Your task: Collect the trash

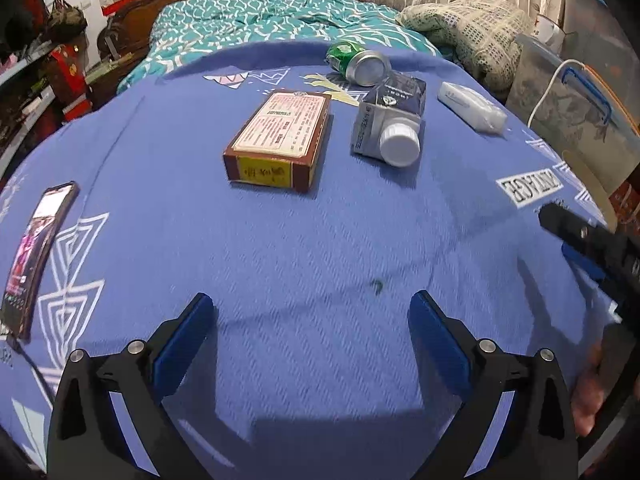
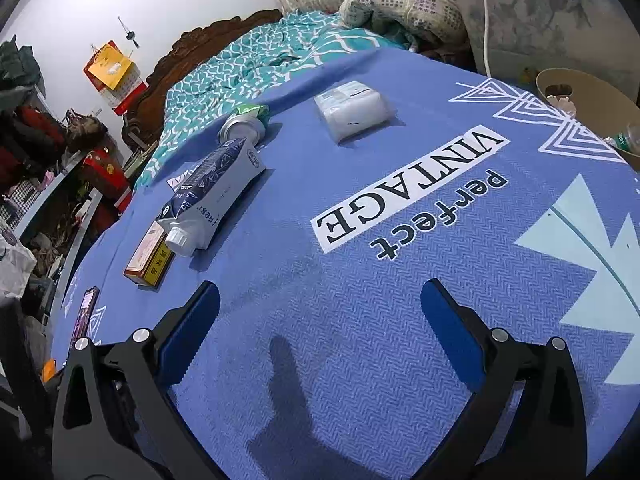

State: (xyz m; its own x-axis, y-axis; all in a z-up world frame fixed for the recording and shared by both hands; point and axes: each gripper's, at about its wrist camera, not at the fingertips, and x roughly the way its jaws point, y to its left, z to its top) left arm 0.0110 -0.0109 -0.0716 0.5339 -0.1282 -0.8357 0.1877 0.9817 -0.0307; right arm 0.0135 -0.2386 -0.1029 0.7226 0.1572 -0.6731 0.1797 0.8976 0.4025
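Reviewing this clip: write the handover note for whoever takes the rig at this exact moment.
Left hand-held gripper: open, empty, above the blue cloth.
Right hand-held gripper: open, empty.
On the cloth: brown box, milk carton on its side, crushed green can, tissue pack. Phone at the left edge.
Tan bin beyond the right edge holds some trash already.
Left: all four pieces.

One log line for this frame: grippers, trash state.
left gripper: open, empty | right gripper: open, empty | uncollected on blue cloth: green can, carton, brown box, tissue pack
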